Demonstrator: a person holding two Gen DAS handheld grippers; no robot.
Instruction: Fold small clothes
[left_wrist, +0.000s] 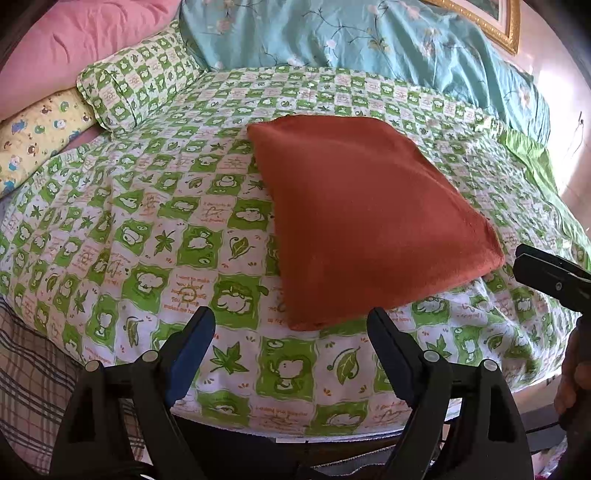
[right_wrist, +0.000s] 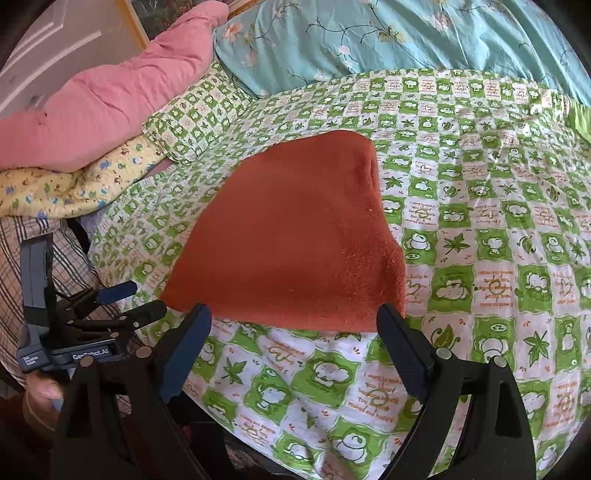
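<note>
A folded rust-orange cloth (left_wrist: 365, 214) lies flat on the green-and-white checked bedspread (left_wrist: 147, 229); it also shows in the right wrist view (right_wrist: 295, 240). My left gripper (left_wrist: 291, 332) is open and empty, just short of the cloth's near corner. It also shows in the right wrist view (right_wrist: 144, 299), at the bed's left edge. My right gripper (right_wrist: 295, 325) is open and empty, its fingertips at the cloth's near edge. Its fingers (left_wrist: 546, 273) show at the right in the left wrist view, beside the cloth's right corner.
A checked pillow (left_wrist: 136, 81), a pink quilt (left_wrist: 74, 44) and a yellow patterned pillow (left_wrist: 37, 136) lie at the back left. A teal floral quilt (left_wrist: 369, 40) lies along the back. A plaid sheet (left_wrist: 29, 376) hangs at the bed's left edge.
</note>
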